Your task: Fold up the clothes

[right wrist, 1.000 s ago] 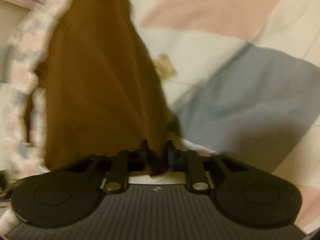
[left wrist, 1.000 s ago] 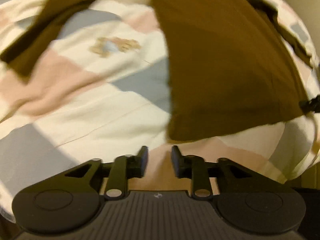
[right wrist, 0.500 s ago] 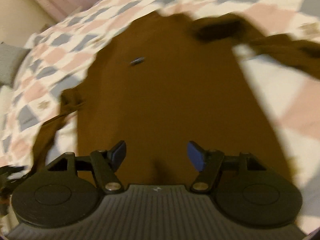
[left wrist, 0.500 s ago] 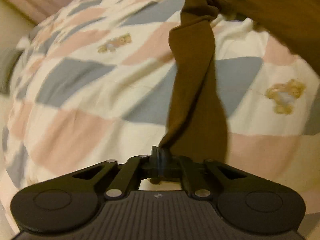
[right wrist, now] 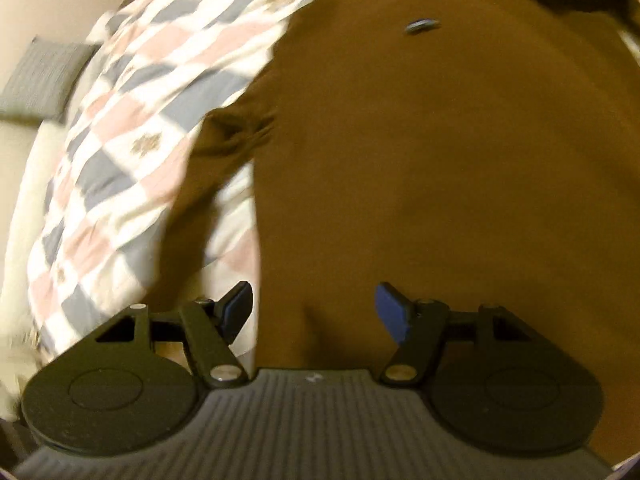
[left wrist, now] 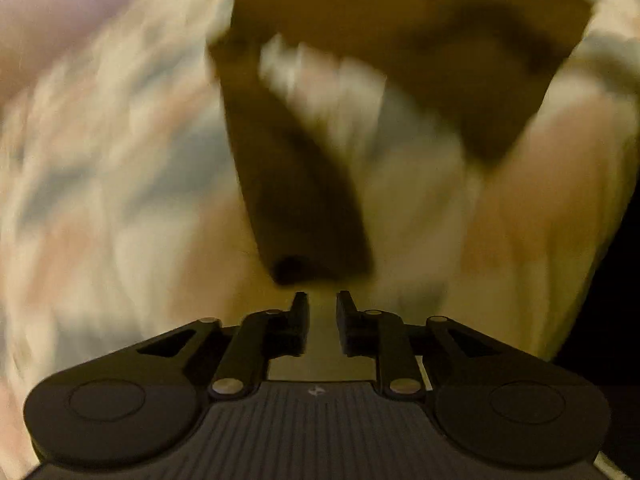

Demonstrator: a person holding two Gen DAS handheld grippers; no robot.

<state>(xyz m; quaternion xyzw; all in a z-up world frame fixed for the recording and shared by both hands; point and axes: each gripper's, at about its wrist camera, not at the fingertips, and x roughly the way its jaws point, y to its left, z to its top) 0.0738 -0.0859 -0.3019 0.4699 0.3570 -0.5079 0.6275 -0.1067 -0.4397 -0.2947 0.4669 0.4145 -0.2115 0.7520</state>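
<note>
A brown long-sleeved top [right wrist: 420, 160] lies spread on a checked quilt. In the right wrist view its body fills the middle and right, with a small dark tag [right wrist: 422, 25] near the collar and one sleeve [right wrist: 208, 168] trailing left. My right gripper [right wrist: 314, 312] hovers over the hem, open wide, nothing between its blue pads. The left wrist view is heavily blurred: a brown sleeve [left wrist: 296, 200] runs down toward my left gripper [left wrist: 322, 304], whose fingers stand slightly apart just below the cuff, holding nothing.
The quilt [right wrist: 132, 148] has pink, grey and cream squares with small bear prints. A grey cushion [right wrist: 40, 80] sits at the far left by a cream wall. Beyond the quilt's right edge in the left wrist view it is dark [left wrist: 616, 240].
My left gripper was shut on the sleeve half a second ago; it has let go and the sleeve now lies ahead of it. The right gripper stays open, drawn back slightly over the top.
</note>
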